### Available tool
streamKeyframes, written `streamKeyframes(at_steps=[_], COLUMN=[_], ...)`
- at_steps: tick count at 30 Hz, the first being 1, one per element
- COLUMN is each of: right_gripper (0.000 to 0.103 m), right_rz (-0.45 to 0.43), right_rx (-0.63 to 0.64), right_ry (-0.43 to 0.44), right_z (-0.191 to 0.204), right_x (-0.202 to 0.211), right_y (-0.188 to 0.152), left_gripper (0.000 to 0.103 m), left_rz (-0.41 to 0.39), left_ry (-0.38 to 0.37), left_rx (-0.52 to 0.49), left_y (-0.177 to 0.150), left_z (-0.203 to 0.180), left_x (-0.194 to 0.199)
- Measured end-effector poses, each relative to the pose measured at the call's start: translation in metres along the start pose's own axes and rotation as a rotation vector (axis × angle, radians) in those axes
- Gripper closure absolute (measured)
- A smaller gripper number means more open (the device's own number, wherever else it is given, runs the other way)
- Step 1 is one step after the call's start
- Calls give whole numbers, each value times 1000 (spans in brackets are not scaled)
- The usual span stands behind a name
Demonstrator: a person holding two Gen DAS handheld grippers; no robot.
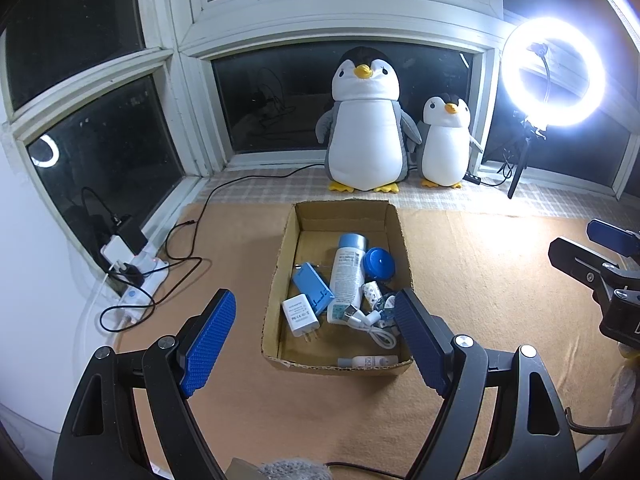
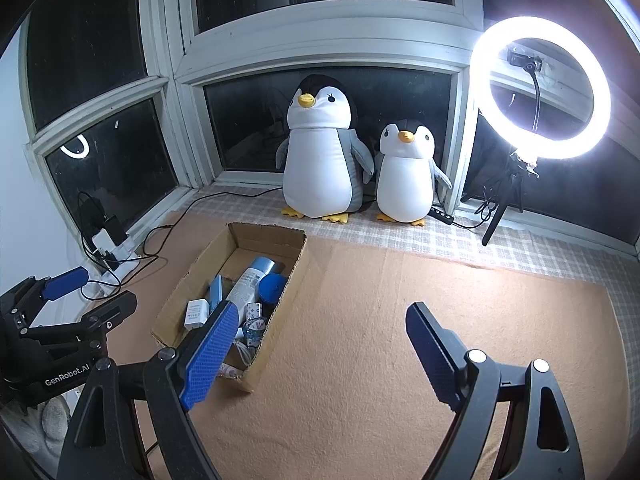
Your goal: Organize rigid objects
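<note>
Cardboard box [image 1: 280,280] mid-mat already holds charger [image 1: 300,314], bottle [image 1: 346,276], cable [image 1: 376,330]; mat [image 2: 400,320] bare; left gripper [image 1: 316,332] and right gripper [image 2: 316,344] spread, empty.

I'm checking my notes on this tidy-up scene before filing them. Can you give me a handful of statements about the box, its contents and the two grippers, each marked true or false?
1. The cardboard box holds a tall white bottle lying down. True.
2. The white charger plug lies on the mat outside the box. False: it lies inside the box, beside the blue rectangular piece.
3. The left gripper has its jaws open with nothing between them. True.
4. The right gripper is clamped on the blue round lid. False: its jaws are open and empty; the lid lies in the box.
5. Two plush penguins stand behind the box, the larger penguin left of the smaller penguin. True.
</note>
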State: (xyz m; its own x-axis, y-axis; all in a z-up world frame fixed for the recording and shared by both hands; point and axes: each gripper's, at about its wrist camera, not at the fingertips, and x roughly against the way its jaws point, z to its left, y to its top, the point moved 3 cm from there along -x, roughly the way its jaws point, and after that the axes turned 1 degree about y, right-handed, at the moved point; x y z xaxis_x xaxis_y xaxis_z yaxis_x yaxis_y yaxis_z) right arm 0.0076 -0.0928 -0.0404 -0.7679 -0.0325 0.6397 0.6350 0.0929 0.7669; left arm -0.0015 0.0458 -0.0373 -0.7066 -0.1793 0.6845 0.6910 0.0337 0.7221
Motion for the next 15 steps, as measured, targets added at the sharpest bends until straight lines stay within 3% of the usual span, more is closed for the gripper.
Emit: streamKeyframes(at_steps=[15], right_gripper=[20], right_rz=[12], right_rx=[4], right_ry=[1], right_z=[-1], right_x=[-3], right_y=[-3], left_gripper=[21], left_rz=[-2], left_ry=[-1], left_rx=[-5], left_y=[0], left_z=[-5], left_x=[-1])
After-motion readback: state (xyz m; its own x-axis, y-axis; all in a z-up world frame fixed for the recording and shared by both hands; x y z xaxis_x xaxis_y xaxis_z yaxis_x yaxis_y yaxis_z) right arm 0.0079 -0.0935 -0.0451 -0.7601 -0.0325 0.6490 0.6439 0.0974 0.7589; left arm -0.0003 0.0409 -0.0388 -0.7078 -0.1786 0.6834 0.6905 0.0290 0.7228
